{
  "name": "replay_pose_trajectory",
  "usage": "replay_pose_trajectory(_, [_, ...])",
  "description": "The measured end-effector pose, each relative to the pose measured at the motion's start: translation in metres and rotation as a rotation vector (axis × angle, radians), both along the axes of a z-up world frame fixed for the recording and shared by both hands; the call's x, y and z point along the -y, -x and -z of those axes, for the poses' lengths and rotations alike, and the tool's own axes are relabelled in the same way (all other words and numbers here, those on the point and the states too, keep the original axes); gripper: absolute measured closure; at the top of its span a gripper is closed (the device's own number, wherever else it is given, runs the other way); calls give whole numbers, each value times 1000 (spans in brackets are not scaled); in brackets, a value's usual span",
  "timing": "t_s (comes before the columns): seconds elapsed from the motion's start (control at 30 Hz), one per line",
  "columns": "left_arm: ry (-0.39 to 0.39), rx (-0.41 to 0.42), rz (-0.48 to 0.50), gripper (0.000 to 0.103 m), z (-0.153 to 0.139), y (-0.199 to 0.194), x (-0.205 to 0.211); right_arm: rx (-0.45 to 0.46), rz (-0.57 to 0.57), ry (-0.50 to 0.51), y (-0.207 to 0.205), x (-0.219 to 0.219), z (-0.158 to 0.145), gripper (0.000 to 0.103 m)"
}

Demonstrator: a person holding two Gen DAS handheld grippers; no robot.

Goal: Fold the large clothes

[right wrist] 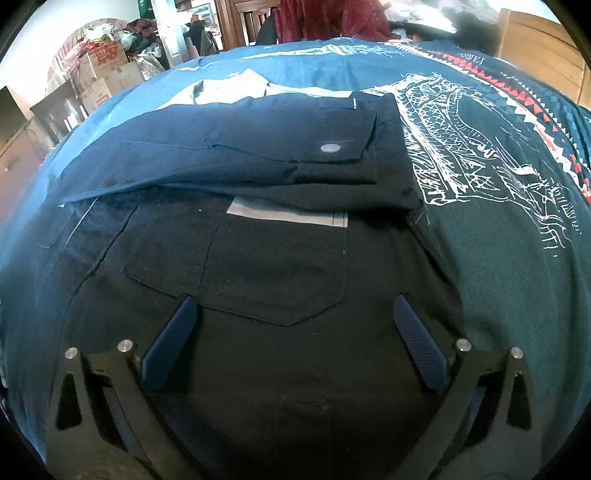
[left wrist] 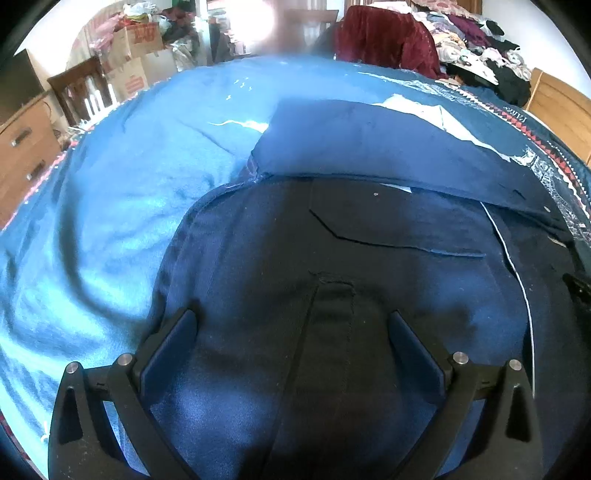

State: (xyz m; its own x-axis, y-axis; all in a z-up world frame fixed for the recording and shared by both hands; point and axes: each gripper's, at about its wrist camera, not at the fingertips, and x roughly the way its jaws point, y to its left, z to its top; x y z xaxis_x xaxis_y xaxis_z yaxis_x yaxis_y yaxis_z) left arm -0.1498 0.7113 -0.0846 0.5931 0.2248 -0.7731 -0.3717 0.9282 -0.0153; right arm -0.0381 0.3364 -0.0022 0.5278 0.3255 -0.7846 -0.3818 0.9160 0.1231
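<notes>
Garment: my dark jacket [right wrist: 280,258] lies flat on the blue bedspread [left wrist: 110,192], pocket up.
Done: sleeve [right wrist: 236,147] folded across the top.
Left: I judge the lower body unfolded.
Left gripper [left wrist: 291,321]: spread wide, empty.
Right gripper [right wrist: 295,306]: spread wide, empty.

A bright glare [left wrist: 255,18] washes out the far doorway in the left wrist view, and the chair [left wrist: 314,22] beside it is blurred. The folded sleeve [right wrist: 229,147] covers most of the grey strip [right wrist: 288,216] on the dark jacket [right wrist: 277,266]. The jacket's near edge runs under both grippers and off the frame. The pile of clothes [left wrist: 480,40] is too jumbled to sort.
</notes>
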Motion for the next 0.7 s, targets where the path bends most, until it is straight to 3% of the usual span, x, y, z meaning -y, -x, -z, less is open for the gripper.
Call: replay_pose_trajectory(0.7, [-14, -3, -9, 0, 2, -1, 0, 0, 0, 1, 0, 0, 0, 0])
